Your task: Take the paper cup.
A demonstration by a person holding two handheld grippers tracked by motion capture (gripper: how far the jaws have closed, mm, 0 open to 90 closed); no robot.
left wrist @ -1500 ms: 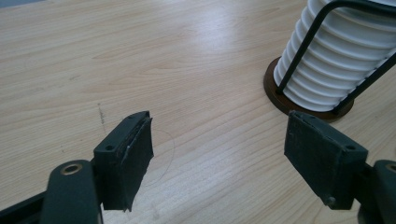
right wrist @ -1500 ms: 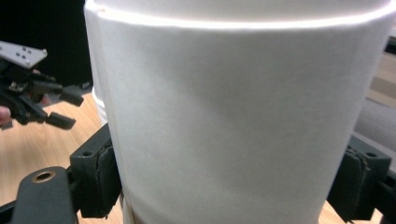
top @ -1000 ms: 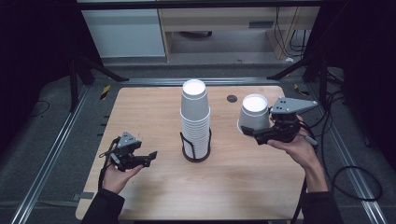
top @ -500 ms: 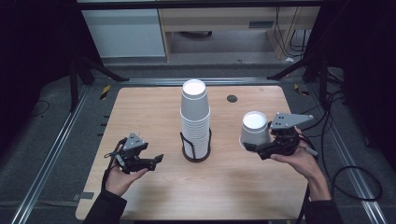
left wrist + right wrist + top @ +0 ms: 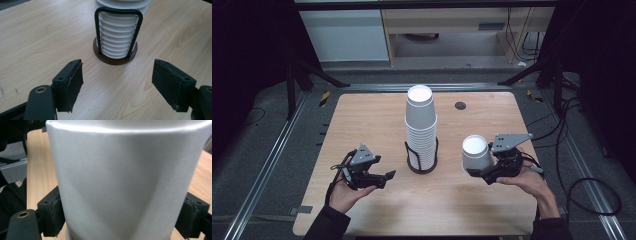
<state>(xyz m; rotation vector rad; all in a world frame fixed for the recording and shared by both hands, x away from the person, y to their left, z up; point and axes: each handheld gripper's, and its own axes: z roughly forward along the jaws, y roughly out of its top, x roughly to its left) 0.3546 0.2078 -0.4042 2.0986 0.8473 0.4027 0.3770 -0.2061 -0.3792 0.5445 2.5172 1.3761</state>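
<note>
While my right tool (image 5: 484, 172) pinches the single white cup (image 5: 475, 154) upside down, low over the table (image 5: 377, 120) right of the cup stack (image 5: 421, 127), my left tool (image 5: 384, 177) rests spread wide, pointing at the stack's wire holder (image 5: 116, 32) nearby.

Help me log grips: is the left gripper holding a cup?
No, the left gripper has its jaws wide apart over bare table, short of the cup stack.

High view: overhead, facing forward-down across table (image 5: 362, 115). Left gripper view: low, near stack (image 5: 117, 37). Right gripper view: tight against cup (image 5: 125, 182). Stack shared with high view.
</note>
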